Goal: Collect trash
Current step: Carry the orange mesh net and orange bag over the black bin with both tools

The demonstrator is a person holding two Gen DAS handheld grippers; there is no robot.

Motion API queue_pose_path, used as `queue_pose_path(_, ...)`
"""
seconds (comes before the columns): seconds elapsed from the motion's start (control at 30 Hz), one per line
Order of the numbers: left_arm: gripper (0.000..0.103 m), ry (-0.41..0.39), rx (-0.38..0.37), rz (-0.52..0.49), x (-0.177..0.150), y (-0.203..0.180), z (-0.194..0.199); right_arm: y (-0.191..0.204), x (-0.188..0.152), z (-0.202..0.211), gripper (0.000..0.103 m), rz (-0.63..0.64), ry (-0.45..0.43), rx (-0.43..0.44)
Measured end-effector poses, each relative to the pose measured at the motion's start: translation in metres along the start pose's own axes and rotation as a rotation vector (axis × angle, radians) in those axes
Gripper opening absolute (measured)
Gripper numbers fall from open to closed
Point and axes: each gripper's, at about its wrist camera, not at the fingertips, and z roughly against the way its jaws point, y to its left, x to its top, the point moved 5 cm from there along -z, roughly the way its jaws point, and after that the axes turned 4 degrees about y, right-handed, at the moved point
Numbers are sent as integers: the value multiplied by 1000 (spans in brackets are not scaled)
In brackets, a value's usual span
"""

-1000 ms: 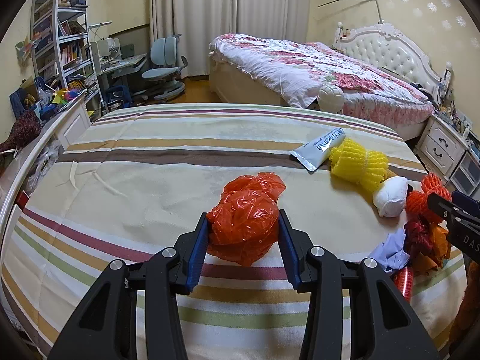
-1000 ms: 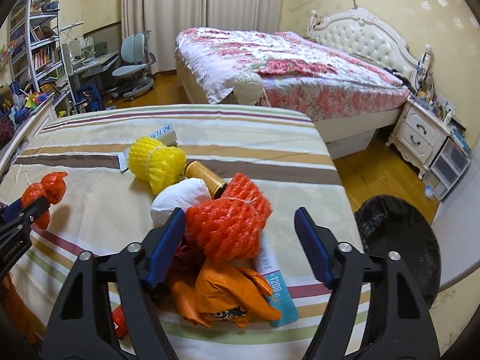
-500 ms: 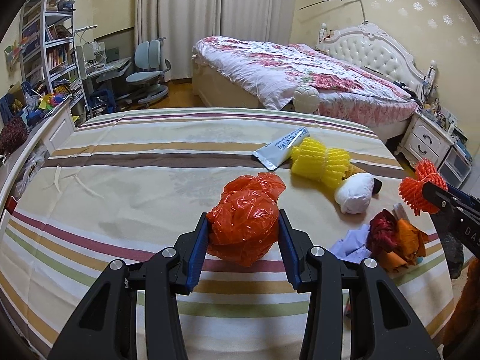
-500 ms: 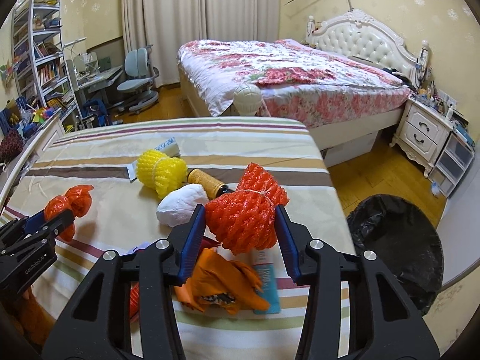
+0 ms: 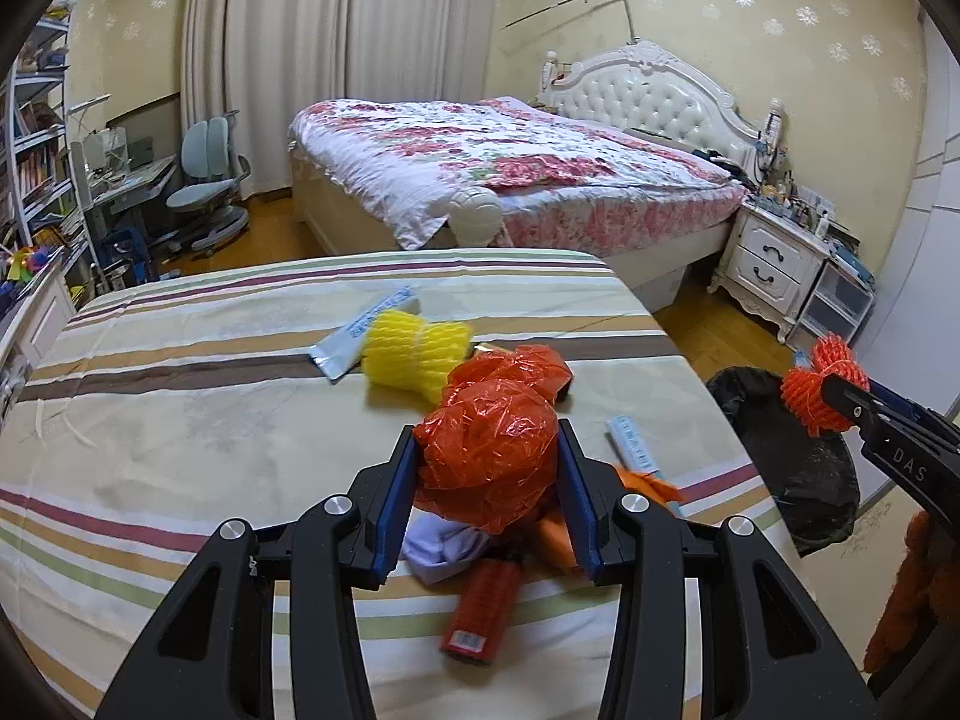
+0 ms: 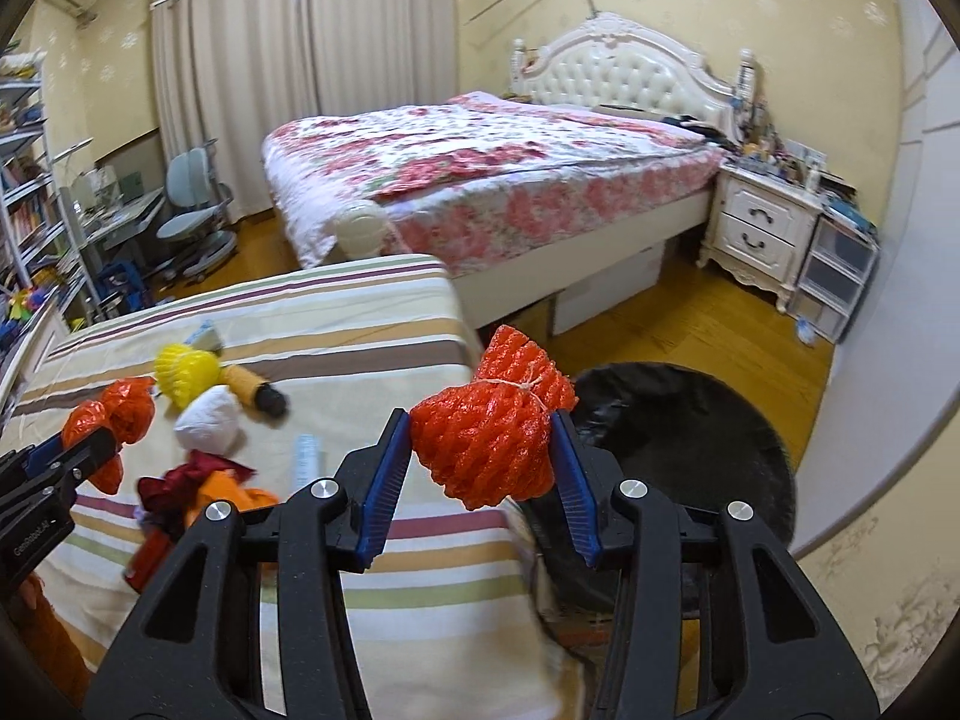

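Note:
My left gripper [image 5: 487, 474] is shut on a crumpled orange plastic bag [image 5: 489, 456] and holds it above the striped bed [image 5: 180, 420]. My right gripper [image 6: 480, 456] is shut on an orange foam net [image 6: 492, 438] and holds it past the bed's right edge, in front of a black-lined bin [image 6: 690, 438]. The bin also shows in the left wrist view [image 5: 798, 468], as does the net [image 5: 819, 387]. On the bed lie a yellow foam net [image 5: 414, 351], a grey tube [image 5: 360, 333], a white ball [image 6: 207, 420], a red can [image 5: 480, 612] and a heap of orange and purple scraps [image 6: 204, 492].
A second bed with a floral cover [image 5: 510, 174] stands behind. A white nightstand [image 5: 774, 258] is at the right. A desk chair [image 5: 204, 204] and shelves [image 5: 36, 168] are at the left. Wooden floor [image 6: 690, 330] lies between the beds.
Both grippers have swung right with their loads. The right gripper shut on the orange net, lifted it off the heap and carried it out to the bin.

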Motion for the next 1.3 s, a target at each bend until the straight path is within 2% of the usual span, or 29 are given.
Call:
queue_pose_path(0.27,44,-3,-72,-102,17,-76,-21,-56,-11,-18,46,-60,19,-67)
queue_pose_path(0.6,44,15,-122,-212,17,-153,-61,-94,-18,-42,46,-94,52,-85)
queue_pose_path(0.97,44,61,-117,-283,13,-193,-100,-122,-25,-63,46,-138,84,-117)
queue_pose_path(1.3,44,79,-108,-334,10,-219,-117,-139,-29,-74,47,-177,101,-125)
